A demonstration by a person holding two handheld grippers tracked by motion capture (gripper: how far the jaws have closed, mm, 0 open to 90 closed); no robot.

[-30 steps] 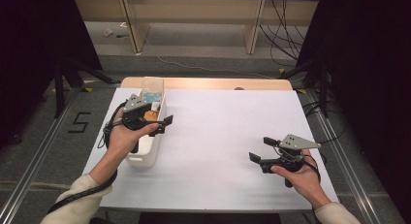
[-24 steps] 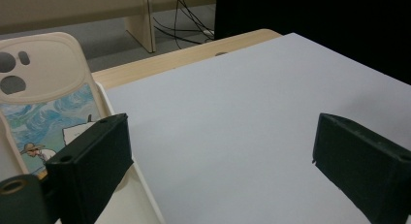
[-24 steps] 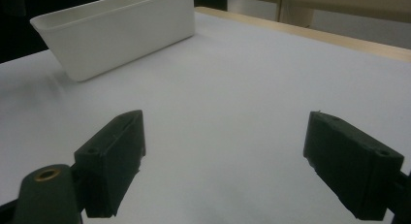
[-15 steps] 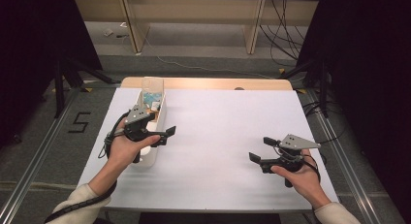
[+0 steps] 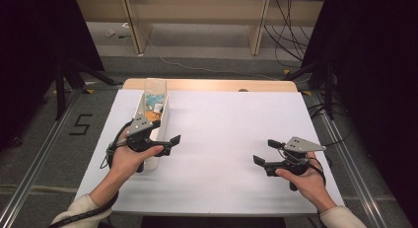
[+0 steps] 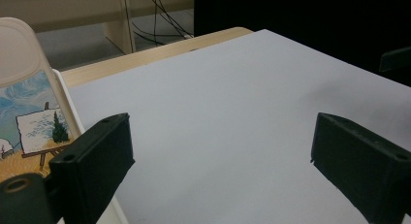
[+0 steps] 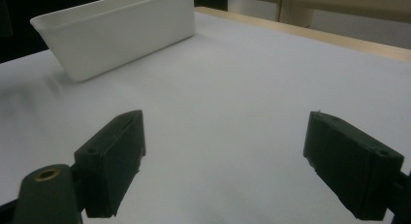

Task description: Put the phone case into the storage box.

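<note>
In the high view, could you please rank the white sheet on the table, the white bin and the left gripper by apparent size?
1. White sheet, by far the largest.
2. White bin, long and narrow.
3. Left gripper, held above the bin's near end; being nearer the camera may enlarge it somewhat.

You are in a lab-style recording space: a table [image 5: 222, 198] covered in a plain white sheet, black curtains [image 5: 365, 65] at both sides, loose cables [image 5: 288, 20] on the grey floor [image 5: 44, 154], and a floor marking, the number 5 [image 5: 80, 125].
</note>
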